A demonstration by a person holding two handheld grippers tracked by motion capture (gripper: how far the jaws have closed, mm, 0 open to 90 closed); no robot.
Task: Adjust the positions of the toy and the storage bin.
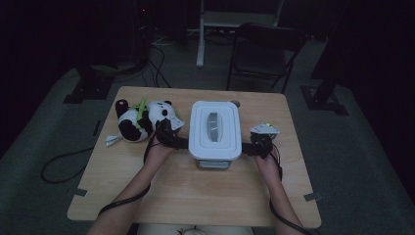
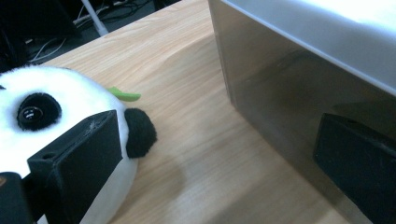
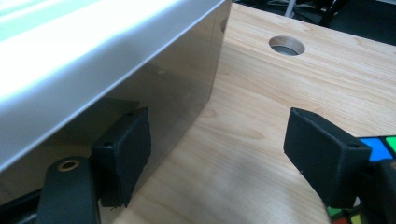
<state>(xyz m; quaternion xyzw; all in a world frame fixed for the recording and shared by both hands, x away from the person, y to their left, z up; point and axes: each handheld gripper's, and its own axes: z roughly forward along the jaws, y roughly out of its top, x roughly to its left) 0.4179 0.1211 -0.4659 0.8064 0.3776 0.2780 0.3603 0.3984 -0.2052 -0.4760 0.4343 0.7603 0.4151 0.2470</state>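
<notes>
so the lidded box [image 1: 215, 129] sits dead between my grippers, left gripper [image 1: 171, 137] at its 9 o'clock, right gripper [image 1: 259, 144] at its 3, long axis running 12-to-6, both jaws wide open holding nothing.

The left gripper [image 1: 182, 142] stands with its fingers [image 2: 79, 158] spread wide: one lies against the plush panda [image 1: 142, 120], the other against the side wall of the lidded box [image 1: 215, 128]. Between them runs a bare strip of tabletop [image 2: 187, 140], walled in by panda and box. The right gripper [image 1: 250, 148] mirrors this: one of its fingers [image 3: 123, 151] sits under the box's overhanging lid rim, the other just beside a colour cube [image 3: 380, 147]. Ahead of them the tabletop lies bare up to a round hole [image 3: 286, 45].
</notes>
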